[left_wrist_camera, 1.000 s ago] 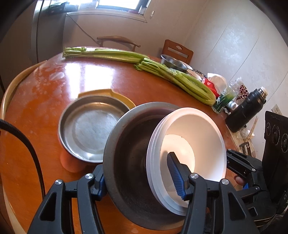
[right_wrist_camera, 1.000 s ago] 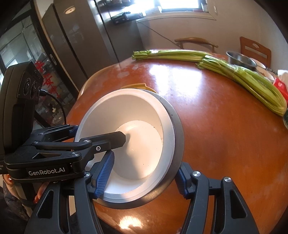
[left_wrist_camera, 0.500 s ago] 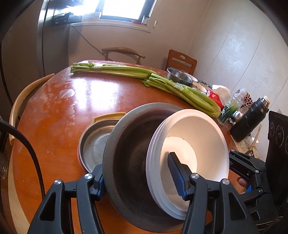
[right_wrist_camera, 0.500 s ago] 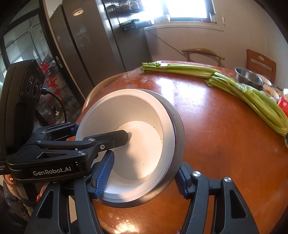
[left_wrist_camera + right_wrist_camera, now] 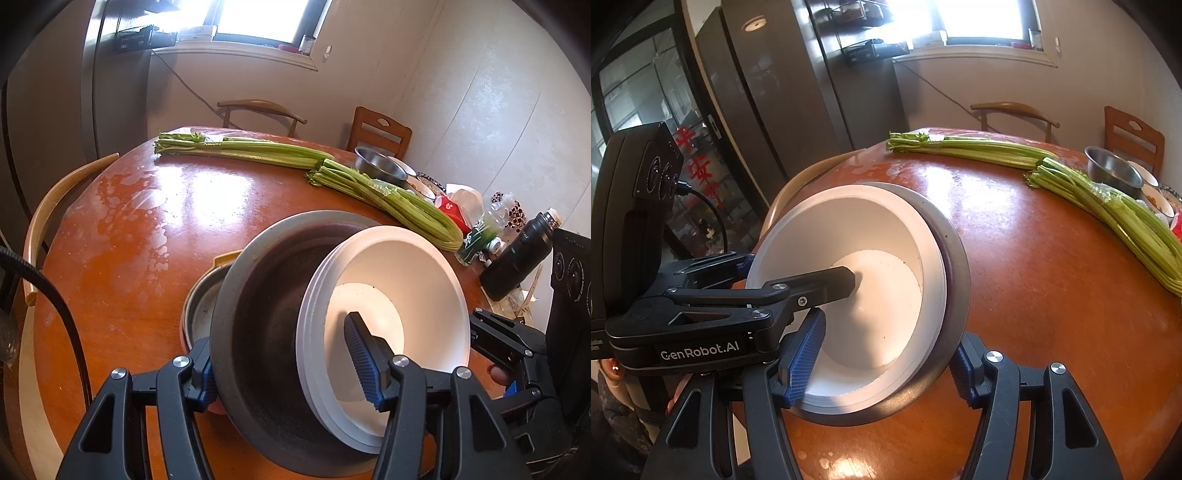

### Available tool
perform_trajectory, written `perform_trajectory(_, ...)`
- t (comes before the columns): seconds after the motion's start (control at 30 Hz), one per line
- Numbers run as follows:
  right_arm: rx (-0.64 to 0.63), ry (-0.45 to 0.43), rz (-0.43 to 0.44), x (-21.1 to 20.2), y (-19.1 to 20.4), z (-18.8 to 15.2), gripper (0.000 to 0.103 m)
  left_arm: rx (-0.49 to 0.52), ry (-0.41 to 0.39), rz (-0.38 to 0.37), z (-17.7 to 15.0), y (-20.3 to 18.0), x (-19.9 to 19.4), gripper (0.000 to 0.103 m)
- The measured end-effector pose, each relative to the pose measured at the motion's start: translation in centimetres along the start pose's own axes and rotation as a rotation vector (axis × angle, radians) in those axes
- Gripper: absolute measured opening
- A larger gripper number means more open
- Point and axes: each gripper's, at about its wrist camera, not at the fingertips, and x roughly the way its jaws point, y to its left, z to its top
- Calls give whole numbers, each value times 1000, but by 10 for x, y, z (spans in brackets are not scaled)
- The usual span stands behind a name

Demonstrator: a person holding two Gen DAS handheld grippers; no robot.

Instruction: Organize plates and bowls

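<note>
I have the stack between both tools: white bowls (image 5: 391, 295) nested inside a dark grey dish (image 5: 266, 332), the whole lot tilted and held clear above the round wooden table (image 5: 147, 229). My left gripper (image 5: 288, 365) pinches the stack's near rim, one blue pad outside the grey dish and the other inside the white bowls; my right gripper (image 5: 886, 358) clamps the opposite rim the same way, one pad in the white bowl, one against the grey dish's outer wall. Neither is fully pressed together, since the rims fill the jaws. As I judge it, the nesting is largely done, and what remains is to set this stack down, probably with the shallow metal plate (image 5: 201, 306) and the yellow dish (image 5: 225, 258) beneath it, which lie on the table just behind and below the load. A steel bowl (image 5: 376, 168) and small dishes at the far edge are untouched. The table's middle is open and glossy; celery stalks (image 5: 388, 201) run across the far side, bottles and a black flask (image 5: 517, 254) crowd the right edge, and a chair back (image 5: 48, 206) hugs the left rim.
</note>
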Motion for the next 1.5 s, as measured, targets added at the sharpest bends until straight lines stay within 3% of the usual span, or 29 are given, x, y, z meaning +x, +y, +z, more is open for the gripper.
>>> perform_trajectory(0.77, 25, 75, 22, 53, -9, 15, 65, -54, 45, 16, 9, 35, 43, 59)
perform_trajectory(1.5, 10, 108, -12, 72, -10, 8, 65, -62, 67, 29, -1, 46, 62, 59)
